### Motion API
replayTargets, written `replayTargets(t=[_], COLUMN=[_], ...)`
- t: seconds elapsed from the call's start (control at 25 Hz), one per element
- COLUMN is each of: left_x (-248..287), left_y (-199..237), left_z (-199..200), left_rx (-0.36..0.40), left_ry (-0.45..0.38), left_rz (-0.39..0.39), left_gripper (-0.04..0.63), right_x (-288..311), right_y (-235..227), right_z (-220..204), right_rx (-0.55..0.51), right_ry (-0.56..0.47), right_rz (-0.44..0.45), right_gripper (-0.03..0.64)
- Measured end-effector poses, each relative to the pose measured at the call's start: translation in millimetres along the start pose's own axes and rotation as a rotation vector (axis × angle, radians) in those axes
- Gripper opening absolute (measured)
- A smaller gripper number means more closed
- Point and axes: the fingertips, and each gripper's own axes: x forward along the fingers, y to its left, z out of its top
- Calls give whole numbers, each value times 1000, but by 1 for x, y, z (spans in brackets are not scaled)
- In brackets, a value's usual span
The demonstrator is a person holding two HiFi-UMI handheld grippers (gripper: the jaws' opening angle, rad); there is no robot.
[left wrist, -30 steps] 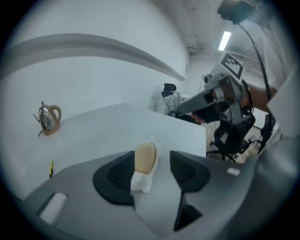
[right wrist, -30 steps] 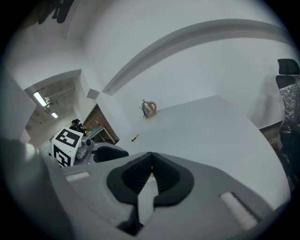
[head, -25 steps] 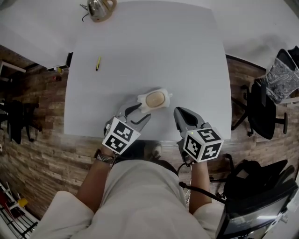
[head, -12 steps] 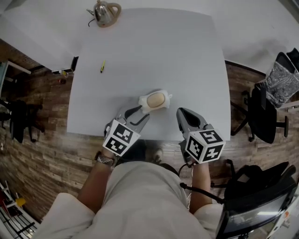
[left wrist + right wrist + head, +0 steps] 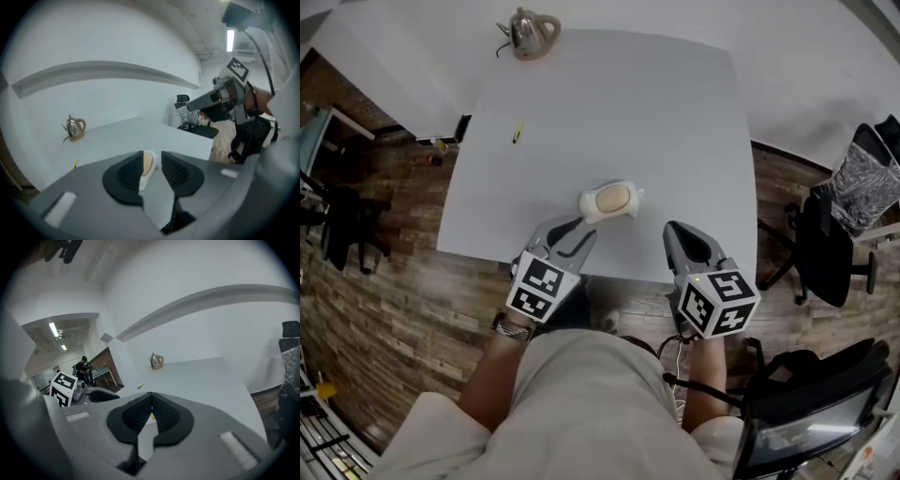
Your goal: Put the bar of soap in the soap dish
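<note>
A tan bar of soap (image 5: 613, 198) lies in the white soap dish (image 5: 588, 208) near the table's front edge. My left gripper (image 5: 573, 228) hovers just short of the dish, apart from it. Its jaws have just been closing, with a gap still between the pads and nothing in it. In the left gripper view the soap (image 5: 147, 162) and dish (image 5: 153, 154) show beyond that gap. My right gripper (image 5: 679, 231) hangs over the front edge to the right of the dish, its pads (image 5: 161, 411) meeting at the tips and holding nothing.
The grey table (image 5: 609, 103) carries a metal kettle (image 5: 532, 33) at its far left corner and a yellow pen (image 5: 517, 132) near its left edge. A black office chair (image 5: 830, 230) stands on the wooden floor to the right.
Both grippers have drawn back from the dish toward the person and the table's front edge. The soap has stayed in the dish.
</note>
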Motion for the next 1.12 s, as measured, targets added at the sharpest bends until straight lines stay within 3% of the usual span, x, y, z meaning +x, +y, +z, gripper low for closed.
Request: replayTargets(t=[0.32,0.68,1.12], left_x=[-31,-49,-69], left_y=[-1,-3,17], left_z=[10,38,65], left_rx=[-93,-36,9], left_ry=[-98,-146,-243], left_rz=[109,135,129], left_gripper=[78,43,6], right_x=[-23,-27,-28], right_y=[7,20,38], right_z=[8,18,37], right_rx=[-84,-163,-178], right_ry=[-26,-41,-78], right_rz=[7,11,-31], right_gripper=[3,3,3])
